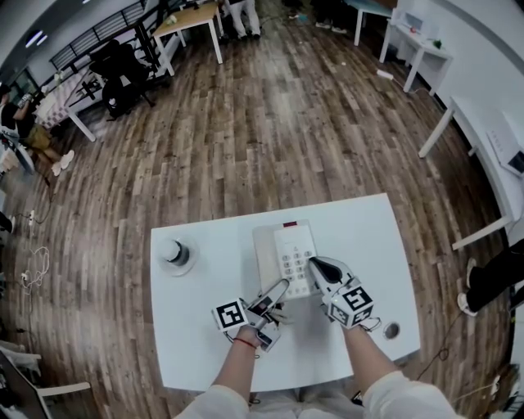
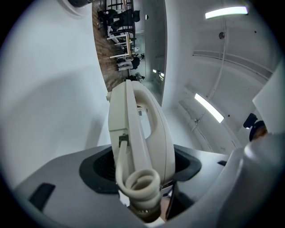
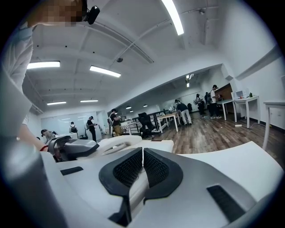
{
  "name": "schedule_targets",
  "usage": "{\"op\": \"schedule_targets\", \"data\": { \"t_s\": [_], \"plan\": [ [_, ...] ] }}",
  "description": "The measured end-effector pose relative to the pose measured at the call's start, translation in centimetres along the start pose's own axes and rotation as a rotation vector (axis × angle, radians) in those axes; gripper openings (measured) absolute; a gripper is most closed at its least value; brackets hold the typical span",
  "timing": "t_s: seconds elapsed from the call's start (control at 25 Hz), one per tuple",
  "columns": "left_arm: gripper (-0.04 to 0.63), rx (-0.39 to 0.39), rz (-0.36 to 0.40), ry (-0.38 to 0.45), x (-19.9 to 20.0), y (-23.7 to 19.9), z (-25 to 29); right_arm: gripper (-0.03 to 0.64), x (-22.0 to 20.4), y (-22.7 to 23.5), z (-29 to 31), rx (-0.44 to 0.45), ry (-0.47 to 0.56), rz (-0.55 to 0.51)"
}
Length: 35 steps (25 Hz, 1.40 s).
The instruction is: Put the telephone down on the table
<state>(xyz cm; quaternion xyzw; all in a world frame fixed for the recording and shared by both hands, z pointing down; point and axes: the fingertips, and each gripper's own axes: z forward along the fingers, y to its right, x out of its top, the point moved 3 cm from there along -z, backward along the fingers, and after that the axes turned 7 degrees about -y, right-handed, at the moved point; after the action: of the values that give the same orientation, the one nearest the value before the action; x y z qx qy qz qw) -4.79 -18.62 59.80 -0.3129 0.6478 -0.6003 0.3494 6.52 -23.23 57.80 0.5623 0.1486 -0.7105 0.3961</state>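
Note:
A white desk telephone [image 1: 295, 245] with a keypad lies in the middle of the white table [image 1: 205, 344]. Its handset [image 1: 264, 250] runs along the phone's left side. My left gripper [image 1: 278, 288] is shut on the near end of the handset [image 2: 140, 129], whose coiled cord [image 2: 141, 182] hangs between the jaws of the left gripper [image 2: 142, 173]. My right gripper [image 1: 313, 263] is shut, tips at the keypad's near right corner. In the right gripper view the right gripper [image 3: 142, 162] has its pads together with nothing plainly between them, and the phone [image 3: 129, 143] lies just beyond.
A round grey object [image 1: 174, 252] stands on the table's left side. A small round thing [image 1: 391, 330] lies near the right front edge. Wooden floor surrounds the table. Other desks [image 1: 192, 20] and people stand far off.

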Motion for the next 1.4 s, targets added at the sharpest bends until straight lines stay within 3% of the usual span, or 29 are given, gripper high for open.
{"op": "schedule_targets", "data": {
  "t_s": [0.68,1.4],
  "plan": [
    [0.307,0.047,-0.051,-0.014,2.3,-3.9,0.3,0.032,-0.5,1.4,2.1,-0.016,-0.04,-0.016],
    [0.308,0.033,-0.056,-0.057,4.1,-4.9,0.6,0.032,-1.2,1.9,0.5,-0.049,-0.044,0.034]
  ]
}}
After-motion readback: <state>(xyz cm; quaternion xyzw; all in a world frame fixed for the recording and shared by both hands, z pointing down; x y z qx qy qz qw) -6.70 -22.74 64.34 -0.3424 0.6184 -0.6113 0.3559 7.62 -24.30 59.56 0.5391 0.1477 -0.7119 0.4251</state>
